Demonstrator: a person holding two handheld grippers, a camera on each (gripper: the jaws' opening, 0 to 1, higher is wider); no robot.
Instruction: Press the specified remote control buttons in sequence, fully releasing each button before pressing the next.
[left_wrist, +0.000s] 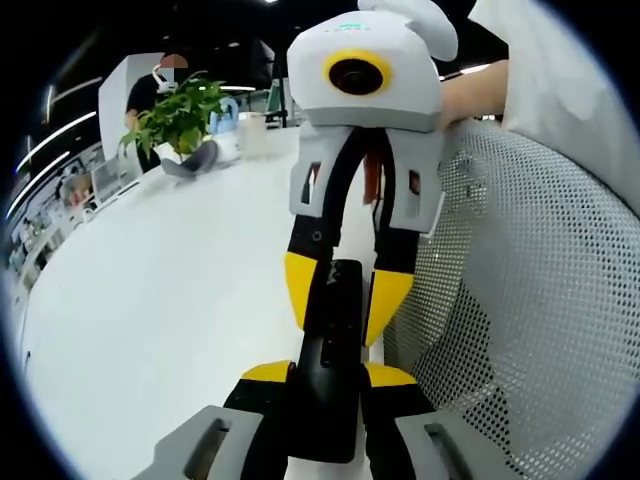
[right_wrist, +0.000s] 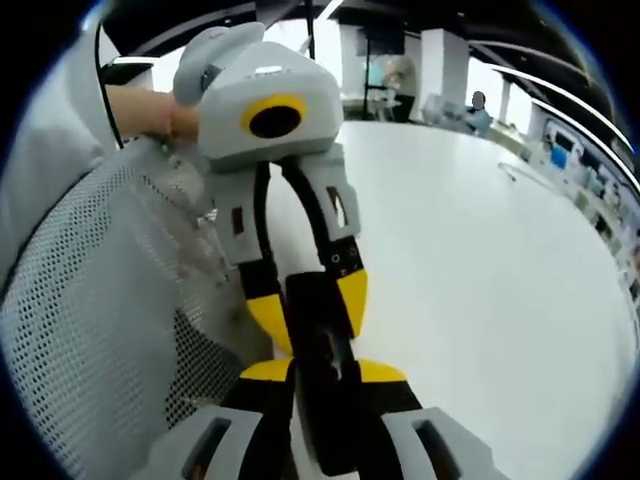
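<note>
Above a wide white desk (left_wrist: 150, 300), two hand-held grippers face each other and both clamp the same black remote control (left_wrist: 335, 370). In the left gripper view, the left gripper (left_wrist: 330, 378) rises from the bottom edge, its yellow-tipped fingers (left_wrist: 268, 372) closed on the near end of the remote. The right gripper (left_wrist: 345, 290) comes down from the top of that view, its yellow fingertips pressed against the remote's two long sides at the far end. The remote is held in the air between them, lengthwise along both sets of fingers, off the desk surface.

In the right gripper view the same hold appears mirrored: the right gripper (right_wrist: 322, 372) grips the remote control (right_wrist: 320, 360) from below, and the left gripper (right_wrist: 305, 295) closes on it from above. The remote's buttons cannot be made out.

A white mesh chair back (left_wrist: 530, 300) stands just beside the grippers. A person's hand (right_wrist: 150, 112) and a pale sleeve (left_wrist: 570, 80) show behind the opposing gripper. At the far end of the desk sits a leafy green potted plant (left_wrist: 180, 115), with a person standing behind it.
</note>
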